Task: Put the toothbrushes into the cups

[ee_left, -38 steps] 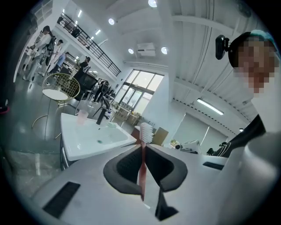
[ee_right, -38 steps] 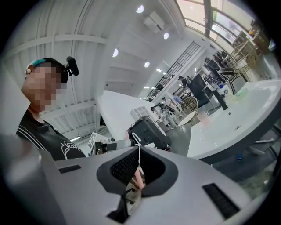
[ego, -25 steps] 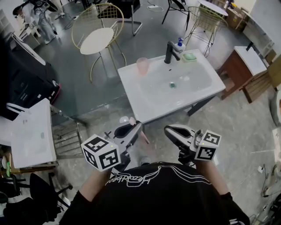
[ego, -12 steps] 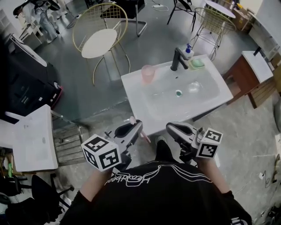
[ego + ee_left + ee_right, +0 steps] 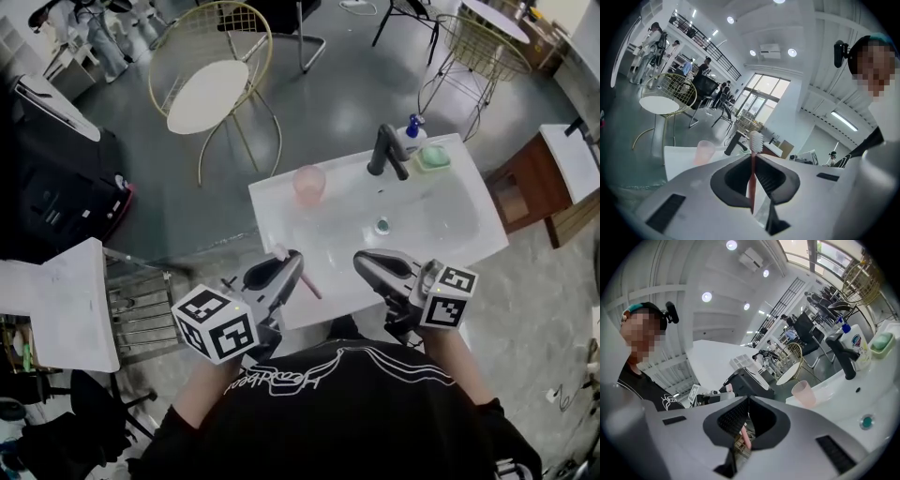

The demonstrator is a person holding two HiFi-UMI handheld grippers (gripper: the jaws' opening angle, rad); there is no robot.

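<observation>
My left gripper (image 5: 286, 270) is shut on a pink-handled toothbrush (image 5: 752, 174). The brush stands upright between the jaws, its white bristle head (image 5: 755, 140) above the tips. In the head view its handle (image 5: 308, 286) sticks out over the near edge of the white sink (image 5: 281, 206). A pink cup (image 5: 307, 183) (image 5: 704, 151) (image 5: 803, 393) stands on the sink's far left corner, well ahead of both grippers. My right gripper (image 5: 367, 263) (image 5: 748, 400) hovers at the sink's near edge with its jaw tips together. A short pink sliver (image 5: 745, 439) shows in the hollow behind them; I cannot tell what it is.
A black faucet (image 5: 386, 150), a soap bottle (image 5: 411, 133) and a green soap (image 5: 433, 157) stand along the sink's back edge. A round gold-wire chair (image 5: 208, 89) is behind the sink, a wooden cabinet (image 5: 530, 183) to the right, and a white table (image 5: 66, 305) with a wire rack (image 5: 141, 305) to the left.
Both grippers have come forward to the sink's near edge, which lay well ahead a second ago. The jaws and the toothbrush in the left gripper look the same.
</observation>
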